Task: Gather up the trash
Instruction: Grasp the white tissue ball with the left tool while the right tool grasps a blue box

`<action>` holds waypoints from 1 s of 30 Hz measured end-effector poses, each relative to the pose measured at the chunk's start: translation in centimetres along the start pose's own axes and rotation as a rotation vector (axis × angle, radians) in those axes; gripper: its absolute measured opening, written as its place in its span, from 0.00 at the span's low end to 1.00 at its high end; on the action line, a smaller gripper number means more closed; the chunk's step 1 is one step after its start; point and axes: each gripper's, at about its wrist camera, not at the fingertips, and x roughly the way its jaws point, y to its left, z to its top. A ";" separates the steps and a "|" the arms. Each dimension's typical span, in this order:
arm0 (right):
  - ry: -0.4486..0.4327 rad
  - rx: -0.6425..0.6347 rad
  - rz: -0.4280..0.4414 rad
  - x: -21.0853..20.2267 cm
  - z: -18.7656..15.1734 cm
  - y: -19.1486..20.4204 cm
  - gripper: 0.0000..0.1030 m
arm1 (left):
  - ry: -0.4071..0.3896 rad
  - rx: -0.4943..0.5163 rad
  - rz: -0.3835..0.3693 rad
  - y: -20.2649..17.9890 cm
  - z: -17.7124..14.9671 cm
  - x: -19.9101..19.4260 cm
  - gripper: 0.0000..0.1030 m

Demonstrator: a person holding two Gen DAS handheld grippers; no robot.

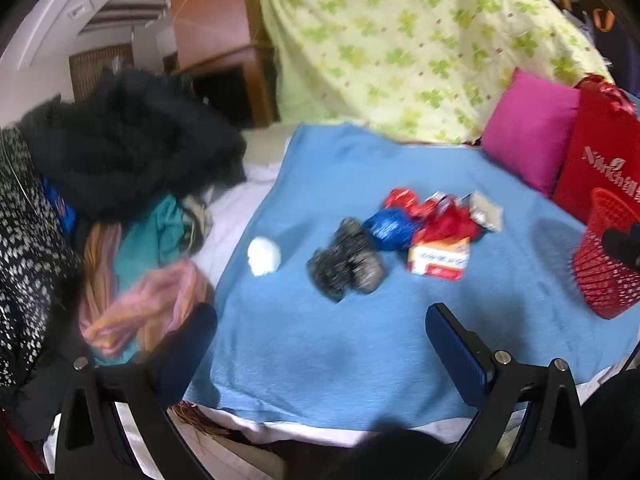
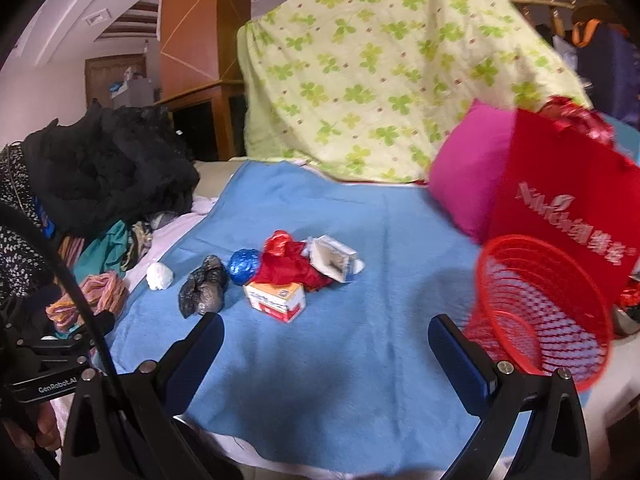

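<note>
A: What lies on the blue blanket (image 2: pixel 360 340)?

B: A cluster of trash near its middle: a white paper wad (image 2: pixel 159 276), a grey-black crumpled bag (image 2: pixel 203 291), a blue foil ball (image 2: pixel 245 266), a red plastic bag (image 2: pixel 294 266), a small orange-and-white carton (image 2: pixel 276 301), and a white box (image 2: pixel 334 259) tilted on the red bag. The left wrist view blurs all of these; print on the cartons is unreadable.

A: And the receptacle?

B: A red mesh basket (image 2: pixel 540 308) stands at the blanket's right side, well apart from the cluster, partly hidden by the right finger. Behind it, a red bag (image 2: pixel 568 208) and a magenta pillow (image 2: pixel 468 172).

A: The grippers?

B: Left gripper (image 1: pixel 320 344) and right gripper (image 2: pixel 326 346) both hover over bare blanket with jaws wide apart, holding nothing. Their bases are cut off by the frame.

A: The left edge?

B: A heap of clothes (image 1: pixel 132 152), its lower part obscured.
</note>
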 end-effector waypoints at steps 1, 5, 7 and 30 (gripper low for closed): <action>0.015 0.004 0.020 1.0 0.2 -0.1 1.00 | 0.017 -0.012 0.001 0.6 -0.1 0.8 1.00; 0.050 0.066 0.117 6.3 1.5 -0.4 1.00 | 0.095 -0.041 0.064 4.1 0.0 4.8 1.00; 0.082 0.096 0.138 9.2 2.1 -0.7 1.00 | 0.115 -0.080 0.058 5.0 0.2 6.7 1.00; 0.302 0.646 0.220 30.1 2.4 -8.1 0.73 | 0.393 -0.304 -0.064 6.6 4.7 26.7 0.30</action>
